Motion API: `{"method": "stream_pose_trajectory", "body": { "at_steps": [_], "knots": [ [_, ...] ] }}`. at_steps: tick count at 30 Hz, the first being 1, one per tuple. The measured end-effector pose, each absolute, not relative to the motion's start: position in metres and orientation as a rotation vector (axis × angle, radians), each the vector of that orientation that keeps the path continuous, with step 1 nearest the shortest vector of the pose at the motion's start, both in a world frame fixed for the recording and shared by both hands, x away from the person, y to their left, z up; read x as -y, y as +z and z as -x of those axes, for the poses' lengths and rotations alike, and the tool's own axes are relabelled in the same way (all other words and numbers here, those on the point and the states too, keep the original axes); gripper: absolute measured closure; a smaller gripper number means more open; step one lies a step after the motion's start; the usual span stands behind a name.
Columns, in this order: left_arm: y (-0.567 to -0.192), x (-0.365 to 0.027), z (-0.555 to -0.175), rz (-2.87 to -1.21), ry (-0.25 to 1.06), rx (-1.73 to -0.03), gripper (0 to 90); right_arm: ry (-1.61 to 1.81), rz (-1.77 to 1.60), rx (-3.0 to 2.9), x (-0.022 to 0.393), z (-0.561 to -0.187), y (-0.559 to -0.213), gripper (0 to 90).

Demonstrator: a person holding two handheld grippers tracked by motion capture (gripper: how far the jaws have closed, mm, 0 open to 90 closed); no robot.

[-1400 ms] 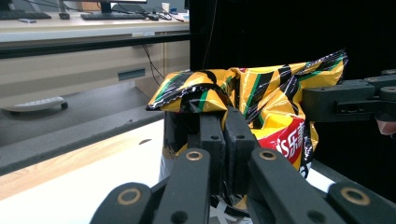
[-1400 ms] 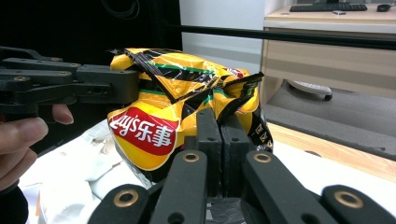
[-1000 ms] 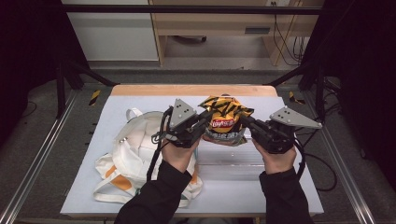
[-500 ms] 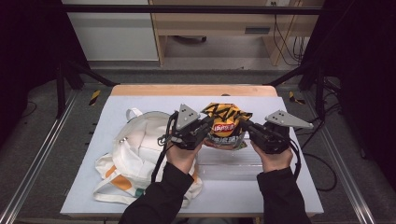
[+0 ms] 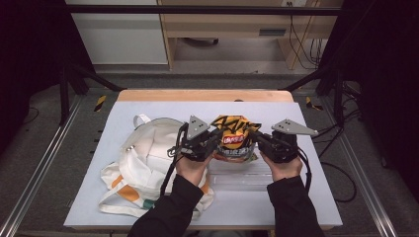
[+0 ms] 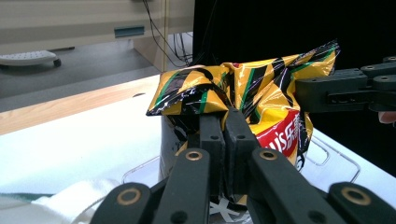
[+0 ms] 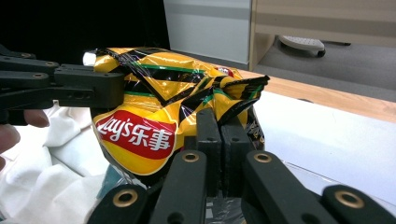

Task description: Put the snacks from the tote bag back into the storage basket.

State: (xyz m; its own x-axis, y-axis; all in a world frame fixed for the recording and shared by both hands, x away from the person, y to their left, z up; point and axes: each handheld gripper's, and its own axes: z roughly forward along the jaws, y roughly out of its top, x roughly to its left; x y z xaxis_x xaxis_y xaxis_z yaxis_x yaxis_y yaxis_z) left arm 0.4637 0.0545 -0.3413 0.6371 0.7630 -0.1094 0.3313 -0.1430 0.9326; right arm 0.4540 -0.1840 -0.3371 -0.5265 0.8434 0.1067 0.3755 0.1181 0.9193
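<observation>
Both grippers and the yellow-and-black foil crisp bag (image 5: 234,139) sit lower than one second ago, closer to the clear shallow plastic tray (image 5: 247,175) on the pale grey table mat (image 5: 316,197).

The left gripper (image 5: 213,143) holds the bag's left edge, at 9 o'clock from the bag's centre. Its jaws are pressed together on a fold of foil, as the left gripper view shows (image 6: 223,135). The right gripper (image 5: 259,139) holds the opposite edge, at 3 o'clock; its jaws are likewise clamped on a pinch of foil (image 7: 219,140).

Gripping at two opposed edges keeps the bag upright and stretched between the hands, with the red logo panel (image 7: 135,133) facing the person. This probably serves either to lower the bag squarely into the tray or to pull its seam apart; the frames do not settle which.

The bag's base hangs just above the tray's far edge; contact cannot be confirmed.

A white canvas tote bag with orange and green print (image 5: 143,168) lies crumpled at 9 o'clock from the tray, just beside the left hand (image 5: 190,168).
</observation>
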Motion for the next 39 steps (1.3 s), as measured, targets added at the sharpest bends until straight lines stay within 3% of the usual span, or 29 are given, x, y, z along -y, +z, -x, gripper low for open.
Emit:
{"method": "stream_pose_trajectory", "body": {
  "at_steps": [23, 39],
  "knots": [
    [-0.363, -0.058, -0.475, -1.76, 0.451, -0.955, 85.5, 1.318, -1.215, -2.001, 0.175, -0.467, -0.357, 86.9],
    [-0.368, -0.059, -0.493, -1.743, 0.492, -0.968, 75.6, 1.308, -1.18, -1.9, 0.166, -0.481, -0.365, 70.9]
  ]
}}
